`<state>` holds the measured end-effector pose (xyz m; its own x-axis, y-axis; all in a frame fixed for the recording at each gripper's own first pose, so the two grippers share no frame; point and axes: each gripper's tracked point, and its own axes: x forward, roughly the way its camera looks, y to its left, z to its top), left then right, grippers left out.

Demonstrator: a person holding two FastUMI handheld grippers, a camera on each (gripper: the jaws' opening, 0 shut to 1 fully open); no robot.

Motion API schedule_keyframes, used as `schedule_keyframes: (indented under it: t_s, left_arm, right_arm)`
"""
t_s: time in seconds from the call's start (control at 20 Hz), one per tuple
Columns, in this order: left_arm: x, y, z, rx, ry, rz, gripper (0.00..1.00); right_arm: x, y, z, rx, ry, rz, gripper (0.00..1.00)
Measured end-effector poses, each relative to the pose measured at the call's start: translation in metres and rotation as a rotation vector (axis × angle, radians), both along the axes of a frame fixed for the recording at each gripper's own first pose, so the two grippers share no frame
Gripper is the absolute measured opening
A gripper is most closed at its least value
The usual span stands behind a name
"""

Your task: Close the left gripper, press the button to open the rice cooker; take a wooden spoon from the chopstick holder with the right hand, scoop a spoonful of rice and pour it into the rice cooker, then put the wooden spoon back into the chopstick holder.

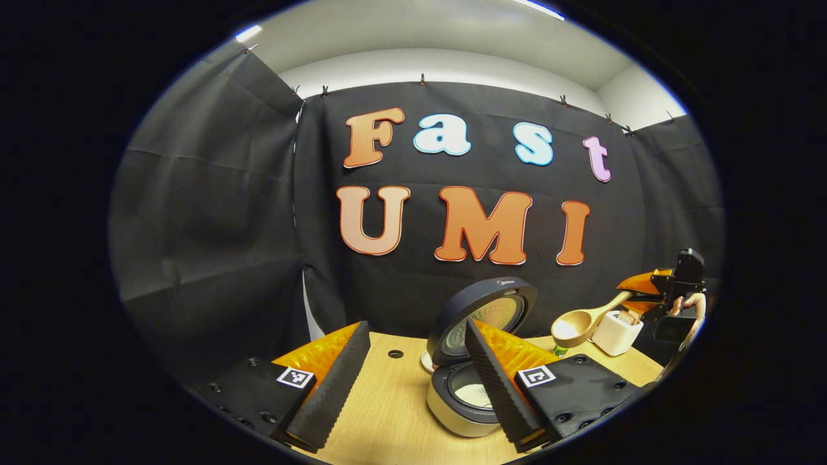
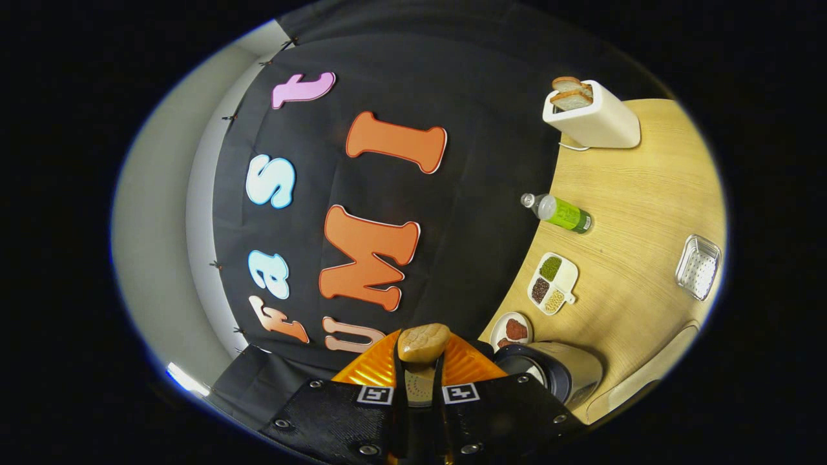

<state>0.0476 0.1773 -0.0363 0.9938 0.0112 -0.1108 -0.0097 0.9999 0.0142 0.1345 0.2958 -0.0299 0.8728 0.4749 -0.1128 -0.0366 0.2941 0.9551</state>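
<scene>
Left gripper, fingers spread wide & holding nothing, hangs over the near edge of the wooden table. Just beyond it the rice cooker sits w/ lid swung up, white inside the pot. Further right, in the left gripper view, the wooden spoon is held aloft, bowl up & pointing toward the cooker, w/ the white chopstick holder just behind it. At far right the right gripper pinches the spoon handle, a hand behind it. The right gripper view shows the camera rolled onto its side: fingers pressed together on the handle, spoon bowl dead ahead, cooker body beside it, toaster w/ bread, green bottle, grain dish & a clear tray strung along the table. Whether the spoon carries rice: can't tell. Likely step: carry & pour. To do it well, keep the bowl level until it's over the open pot, then roll the wrist slowly, low over the rim, so grains don't scatter; keep the left gripper clear of the path.
</scene>
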Motion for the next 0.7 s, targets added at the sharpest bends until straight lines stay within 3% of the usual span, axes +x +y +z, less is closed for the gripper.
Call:
schedule_keyframes:
  t_s: [0.7]
  left_arm:
    - [0.005,0.016,-0.007,0.02,-0.002,0.002,0.99]
  right_arm:
    - [0.015,0.061,-0.008,-0.378,-0.115,0.05,0.13]
